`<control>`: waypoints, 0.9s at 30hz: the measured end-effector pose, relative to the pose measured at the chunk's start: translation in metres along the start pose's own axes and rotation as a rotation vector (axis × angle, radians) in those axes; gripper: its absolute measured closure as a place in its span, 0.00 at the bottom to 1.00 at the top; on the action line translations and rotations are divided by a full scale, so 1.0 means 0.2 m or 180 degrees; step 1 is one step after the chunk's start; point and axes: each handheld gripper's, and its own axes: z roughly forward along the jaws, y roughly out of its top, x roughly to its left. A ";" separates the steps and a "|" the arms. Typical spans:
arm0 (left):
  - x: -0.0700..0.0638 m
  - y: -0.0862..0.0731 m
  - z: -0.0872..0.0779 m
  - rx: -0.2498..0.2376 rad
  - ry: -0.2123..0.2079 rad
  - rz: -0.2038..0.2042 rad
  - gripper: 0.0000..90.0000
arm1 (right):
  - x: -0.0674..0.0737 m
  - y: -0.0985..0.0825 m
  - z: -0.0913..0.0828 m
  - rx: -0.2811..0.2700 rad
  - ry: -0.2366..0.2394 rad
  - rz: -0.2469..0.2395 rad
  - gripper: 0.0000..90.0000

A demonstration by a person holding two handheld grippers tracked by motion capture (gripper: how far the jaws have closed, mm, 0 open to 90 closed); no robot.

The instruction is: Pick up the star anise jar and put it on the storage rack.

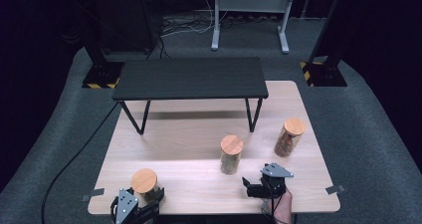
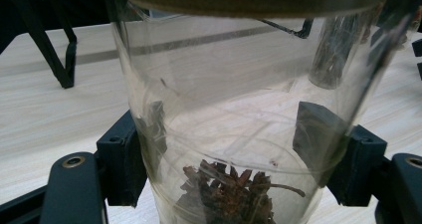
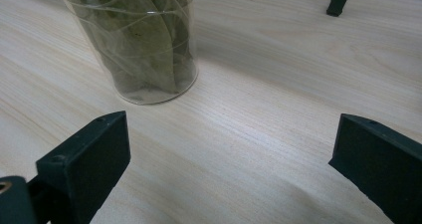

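The left tool (image 1: 149, 204) is clenched on a clear glass jar with a round wooden lid (image 1: 145, 183), which stands at the near left edge of the pale wooden surface (image 1: 189, 134). The left gripper view shows the black pads (image 2: 318, 134) pressed against both sides of the jar's wall (image 2: 224, 84) and a clump of brown dried bits (image 2: 229, 194) at its bottom, detail too small to tell from above. The right tool (image 1: 254, 186) rests released near the front right edge, its jaws wide apart with bare wood between them. Just beyond it stands a second wooden-lidded glass jar (image 1: 231, 154); the right gripper view shows it filled with green dried leaves (image 3: 139, 40). A third lidded jar with reddish-brown contents (image 1: 289, 137) stands further right. Behind all three, a low black bench with thin angled legs (image 1: 189, 78) spans the far half of the surface.
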 end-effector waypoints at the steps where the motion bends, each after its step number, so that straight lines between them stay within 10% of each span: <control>1: 0.00 0.00 0.00 -0.0005 -0.0002 -0.0002 0.27 | 0.00 0.00 0.00 -0.0004 0.0004 0.0002 0.01; 27: 0.02 0.04 0.01 -0.0022 -0.0152 0.0065 0.28 | -0.01 0.00 0.01 0.0023 0.0031 -0.0006 0.01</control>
